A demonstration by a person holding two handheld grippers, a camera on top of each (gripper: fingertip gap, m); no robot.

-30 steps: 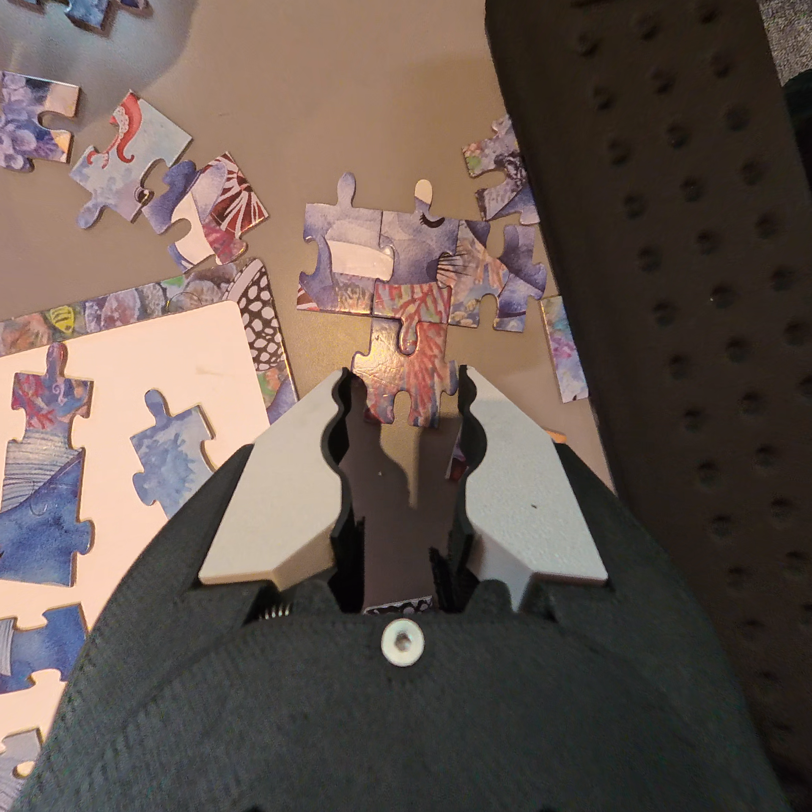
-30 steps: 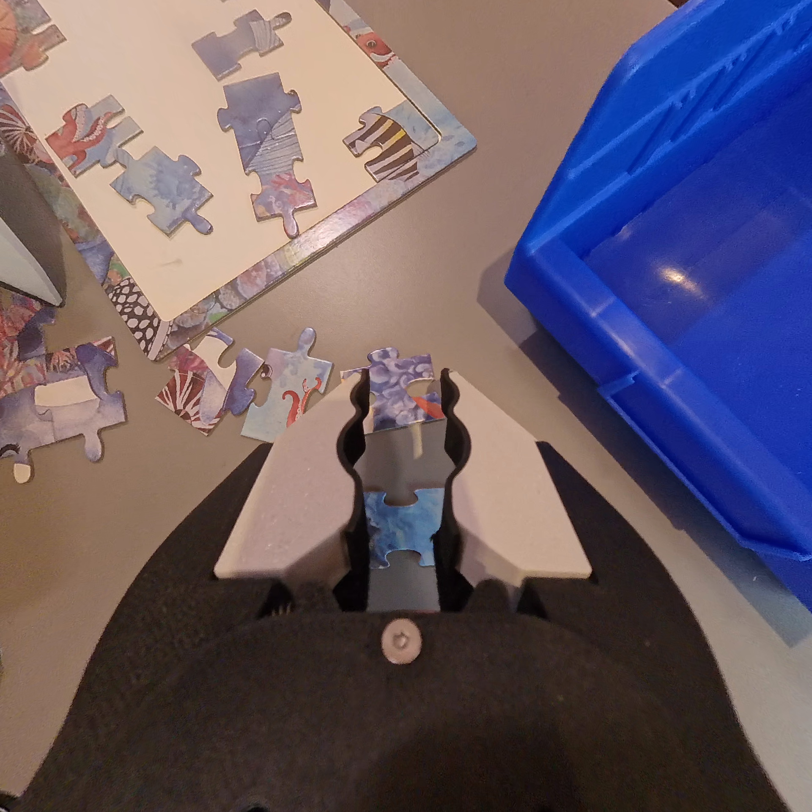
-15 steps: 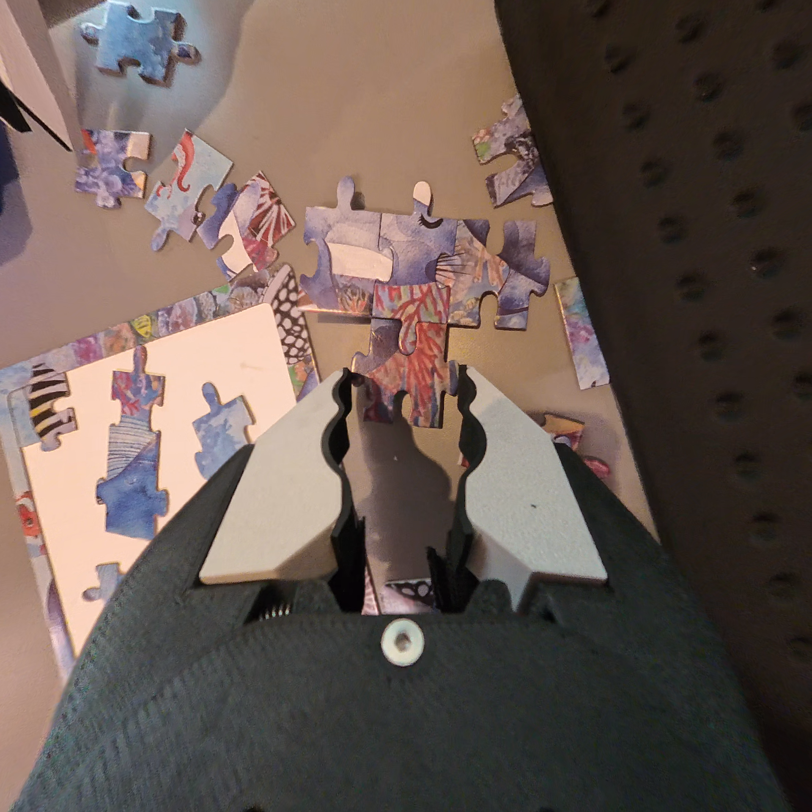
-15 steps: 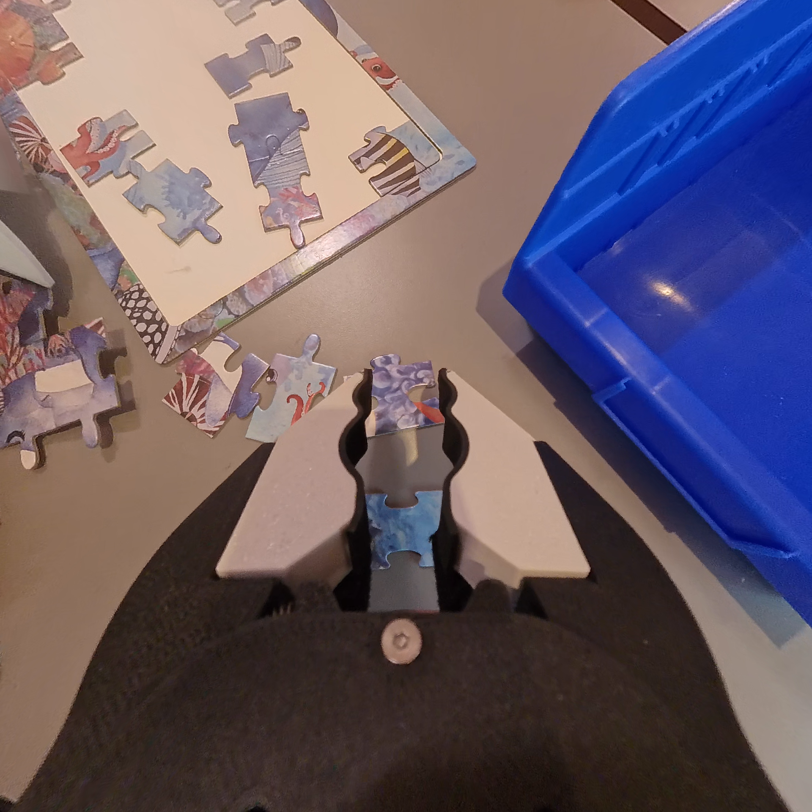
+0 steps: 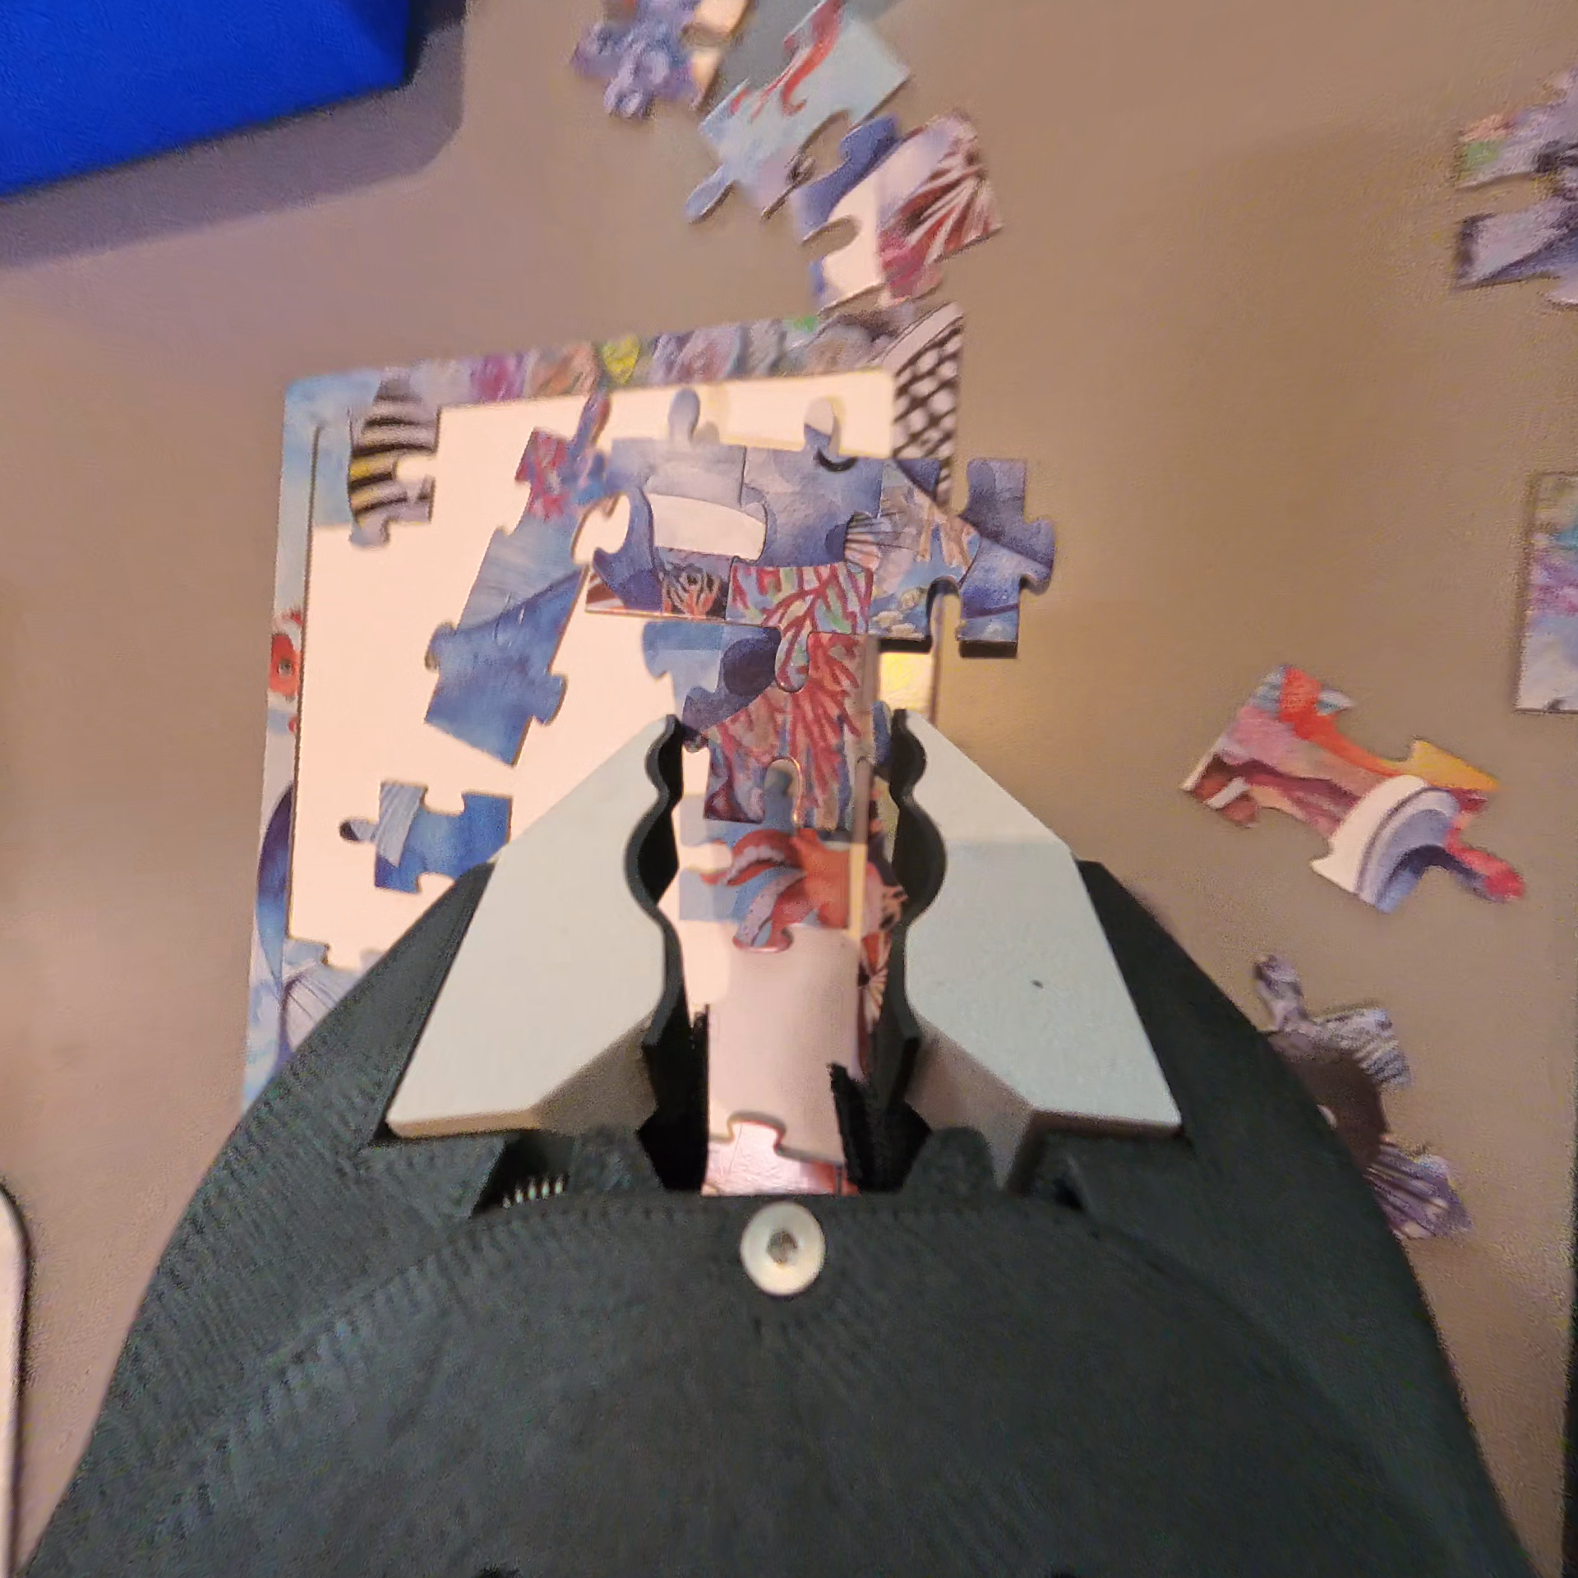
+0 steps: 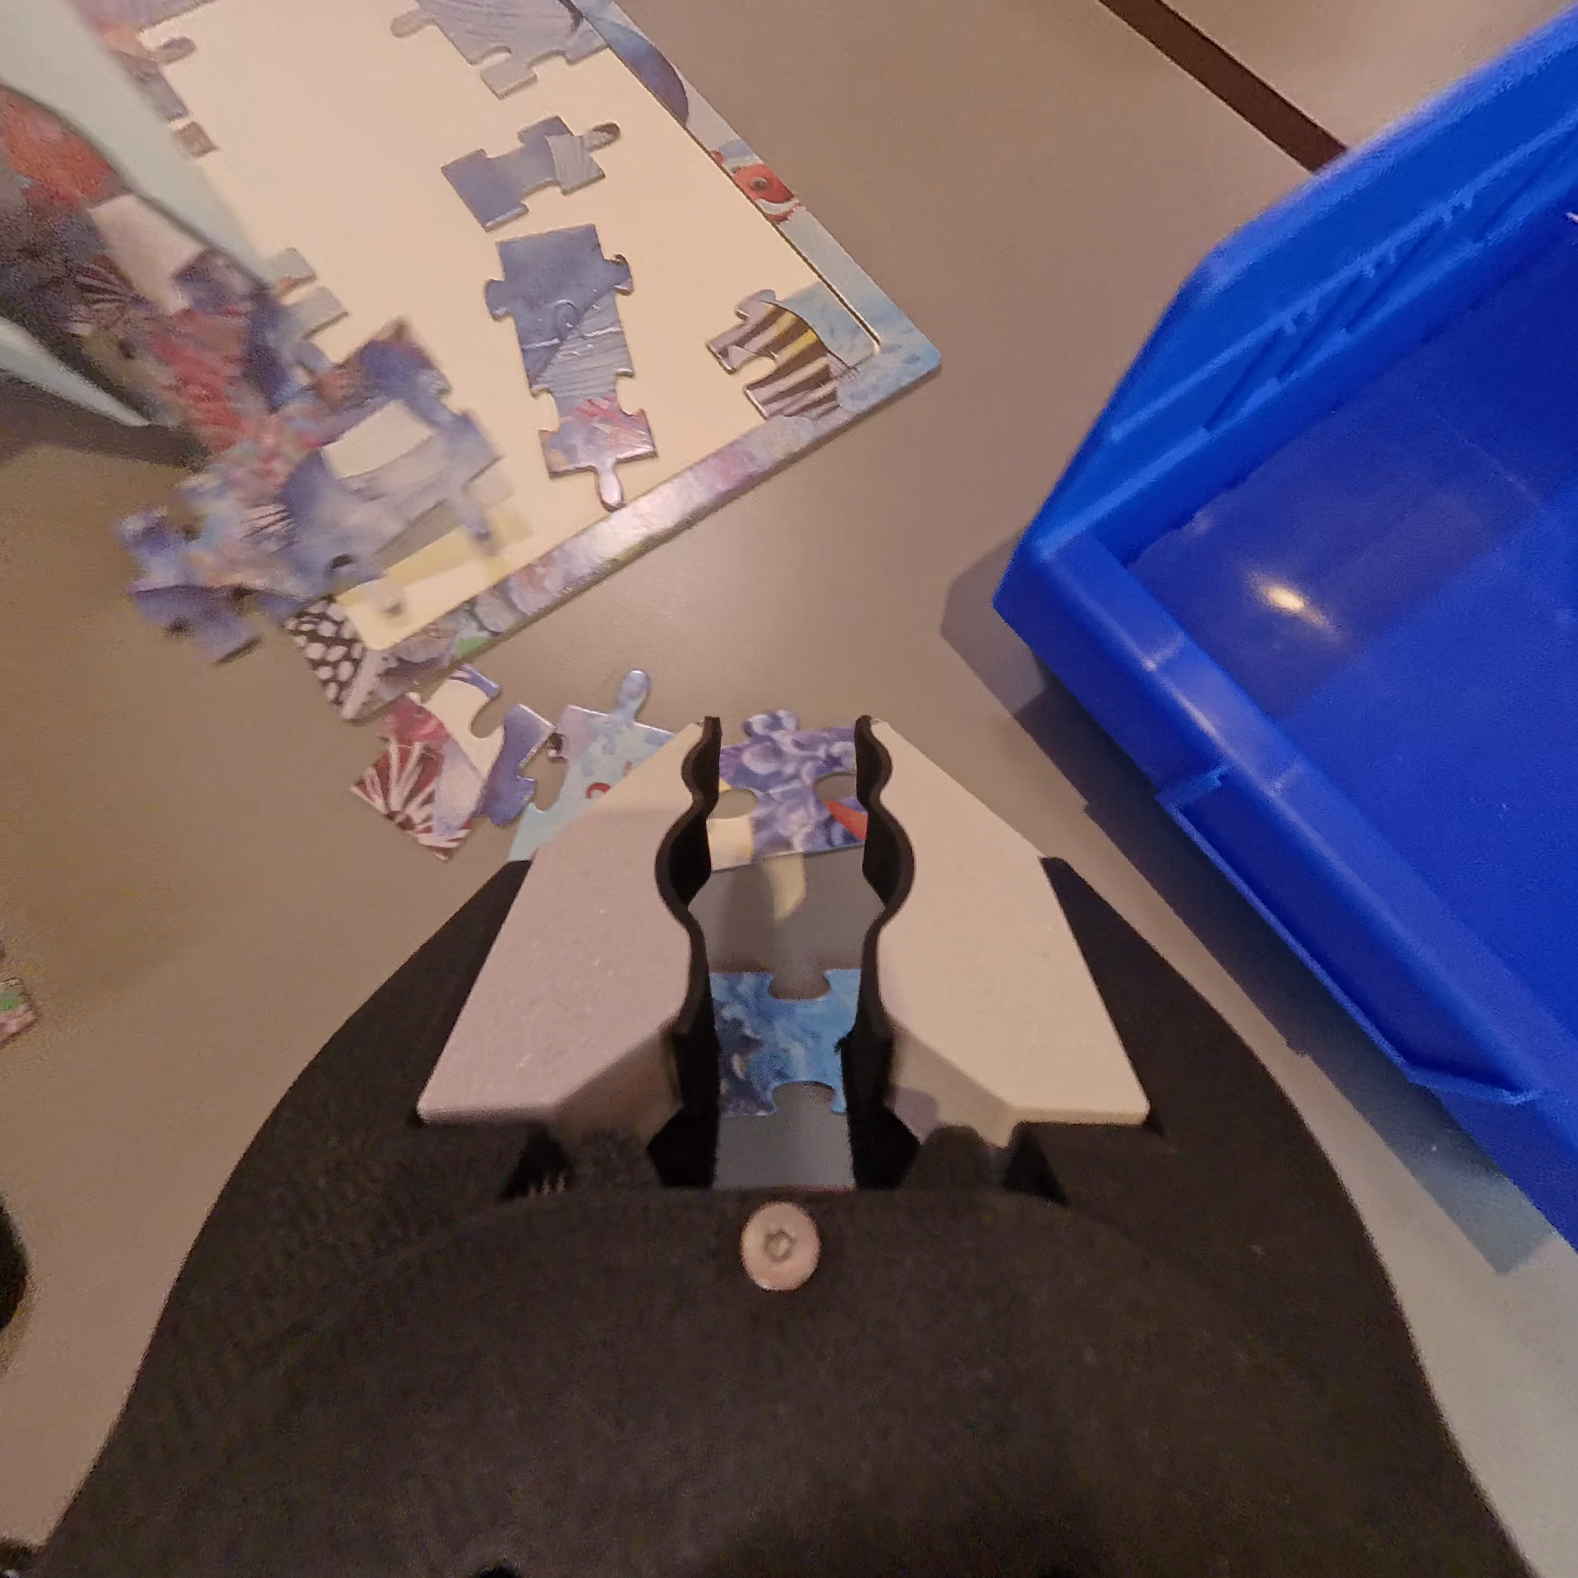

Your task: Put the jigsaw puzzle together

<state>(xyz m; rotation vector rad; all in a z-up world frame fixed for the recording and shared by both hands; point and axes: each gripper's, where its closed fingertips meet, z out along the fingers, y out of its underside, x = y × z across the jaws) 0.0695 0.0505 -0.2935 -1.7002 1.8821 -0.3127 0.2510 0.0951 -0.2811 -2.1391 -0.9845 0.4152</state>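
Note:
My left gripper (image 5: 781, 734) is shut on a coral-red piece at the bottom of a joined cluster of puzzle pieces (image 5: 794, 546). It holds the cluster above the right part of the cream puzzle tray (image 5: 341, 598), and one piece overhangs the tray's right border. The cluster shows blurred in the right wrist view (image 6: 341, 452). My right gripper (image 6: 790, 734) is shut on a purple-blue piece (image 6: 790, 794) just above the table. A bright blue piece (image 6: 781, 1042) lies under its fingers.
A blue bin (image 6: 1281, 598) stands right of the right gripper. The tray (image 6: 341, 171) holds a striped fish piece (image 5: 384, 470) and several blue pieces (image 5: 504, 657). Loose pieces lie on the table: a red fan piece (image 5: 905, 205), an orange-pink piece (image 5: 1349, 803) and a purple striped piece (image 5: 1349, 1093). One gripper's finger ends stand about 20 centimeters off the other's.
My left gripper has lifted the joined cluster off the table and carried it left, over the tray. My right gripper has barely moved and still holds the purple-blue piece.

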